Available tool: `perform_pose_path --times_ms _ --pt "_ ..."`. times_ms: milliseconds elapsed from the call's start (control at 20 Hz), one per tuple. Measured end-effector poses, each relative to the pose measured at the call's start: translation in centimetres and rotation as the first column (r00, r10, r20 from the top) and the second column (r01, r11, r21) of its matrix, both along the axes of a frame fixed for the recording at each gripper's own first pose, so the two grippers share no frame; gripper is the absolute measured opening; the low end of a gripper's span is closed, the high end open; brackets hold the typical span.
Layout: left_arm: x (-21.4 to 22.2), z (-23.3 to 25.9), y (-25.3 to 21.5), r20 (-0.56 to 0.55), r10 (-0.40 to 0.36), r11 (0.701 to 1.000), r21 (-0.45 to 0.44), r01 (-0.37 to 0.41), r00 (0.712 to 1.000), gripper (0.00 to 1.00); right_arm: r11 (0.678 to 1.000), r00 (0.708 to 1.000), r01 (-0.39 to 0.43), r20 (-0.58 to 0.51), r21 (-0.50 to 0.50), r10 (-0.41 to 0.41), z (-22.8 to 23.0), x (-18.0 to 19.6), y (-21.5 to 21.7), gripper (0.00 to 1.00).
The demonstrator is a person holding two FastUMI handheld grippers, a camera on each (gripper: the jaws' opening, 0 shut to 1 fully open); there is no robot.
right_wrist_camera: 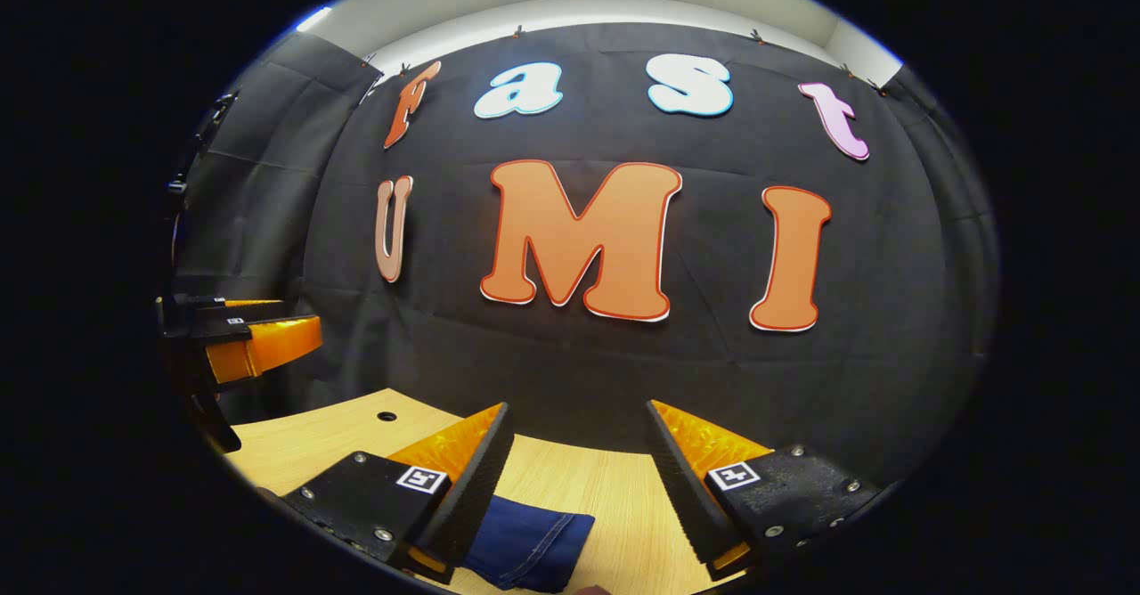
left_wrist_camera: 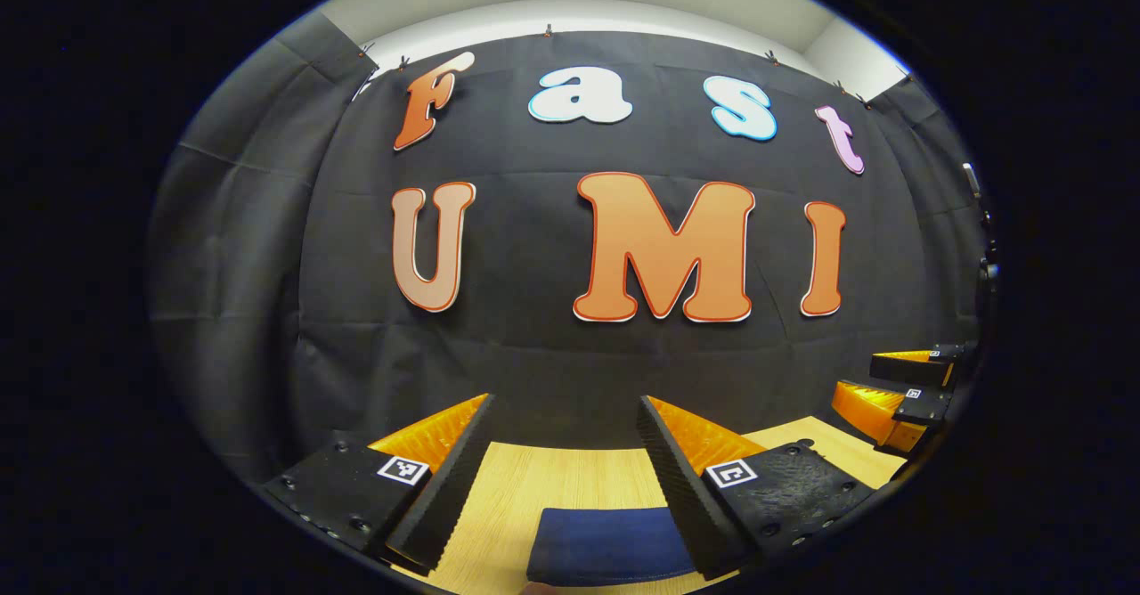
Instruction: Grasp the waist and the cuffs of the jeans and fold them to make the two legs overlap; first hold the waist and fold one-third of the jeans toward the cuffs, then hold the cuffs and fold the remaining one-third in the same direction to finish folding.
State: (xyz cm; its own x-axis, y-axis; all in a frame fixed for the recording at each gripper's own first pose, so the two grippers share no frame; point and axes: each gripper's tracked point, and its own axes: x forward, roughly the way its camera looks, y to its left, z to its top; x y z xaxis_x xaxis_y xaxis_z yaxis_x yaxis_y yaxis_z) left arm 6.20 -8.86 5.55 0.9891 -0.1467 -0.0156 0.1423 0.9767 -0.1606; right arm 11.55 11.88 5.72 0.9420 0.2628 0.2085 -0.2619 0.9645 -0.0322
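Observation:
Dark blue jeans (left_wrist_camera: 610, 546) lie on the light wooden table (left_wrist_camera: 552, 479), only one end visible low in the left gripper view, between and below my fingers. My left gripper (left_wrist_camera: 565, 417) stands open above the table with nothing between its black pads. In the right gripper view a piece of the jeans (right_wrist_camera: 530, 542) with a stitched hem lies beside the left finger. My right gripper (right_wrist_camera: 579, 426) is open too, held above the table and apart from the cloth. The right gripper (left_wrist_camera: 899, 395) appears at the right edge of the left gripper view, the left gripper (right_wrist_camera: 240, 341) at the left edge of the right one.
The black cloth wall hangs just behind the table's far edge. A small round hole (right_wrist_camera: 386, 416) is in the table top at the left of the right gripper view.

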Motion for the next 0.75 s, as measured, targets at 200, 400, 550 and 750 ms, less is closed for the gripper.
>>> perform_pose_path --times_ms 200,400,550,750 --pt "-0.6 -0.1 -0.6 0.021 -0.006 1.000 0.009 0.006 1.000 0.99 1.000 1.000 0.004 0.000 0.009 -0.004 -0.2 -0.1 -0.1 0.95" --pt "-0.9 -0.8 -1.4 0.010 -0.020 1.000 -0.003 0.020 1.000 0.94 1.000 1.000 -0.005 -0.004 0.001 0.005 -0.6 -0.5 0.4 0.95" --pt "-1.3 -1.4 -2.0 0.004 -0.027 1.000 0.003 0.027 1.000 0.97 1.000 1.000 -0.021 -0.010 0.004 0.021 -1.1 -0.9 1.1 0.96" --pt "-1.7 -2.2 -2.9 -0.008 -0.045 0.999 0.020 0.046 0.999 0.94 0.999 0.999 -0.035 -0.022 -0.009 0.035 -1.6 -0.8 1.7 0.96"
